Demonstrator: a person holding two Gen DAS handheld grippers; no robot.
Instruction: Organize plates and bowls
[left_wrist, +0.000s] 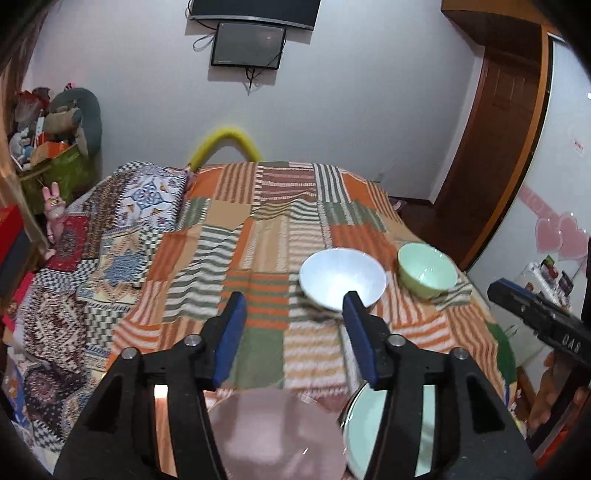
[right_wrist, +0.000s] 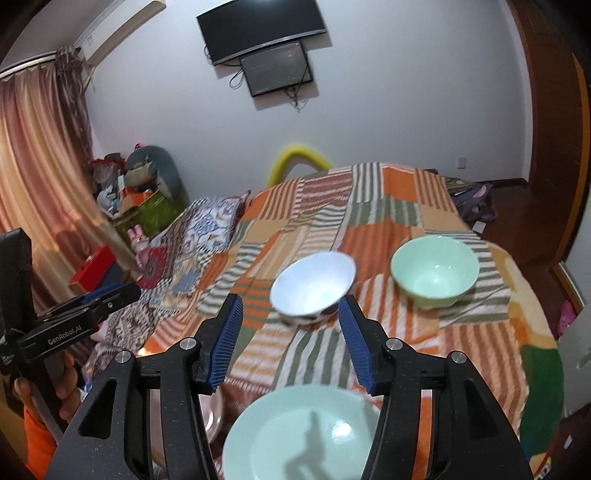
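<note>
Left wrist view: left gripper (left_wrist: 293, 314) is held with jaws spread, empty, above the patchwork blanket (left_wrist: 258, 236). White bowl (left_wrist: 341, 277) and green bowl (left_wrist: 425, 270) are seen beyond it; pink plate (left_wrist: 273, 435) and pale green plate (left_wrist: 369, 428) below.
Right wrist view: right gripper (right_wrist: 290, 319) is held spread, empty. White bowl (right_wrist: 312, 286) is seen just ahead, green bowl (right_wrist: 435, 270) to its right, pale green plate (right_wrist: 299, 435) beneath.

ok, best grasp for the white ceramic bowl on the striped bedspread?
Pinch the rim of the white ceramic bowl: one finger inside, one outside. It sits upright with its mouth open upward, and its flared wall is too wide to span. Come from above on the near edge with the right gripper, which is open. The mint green bowl sits apart, so it's out of the way.
</note>
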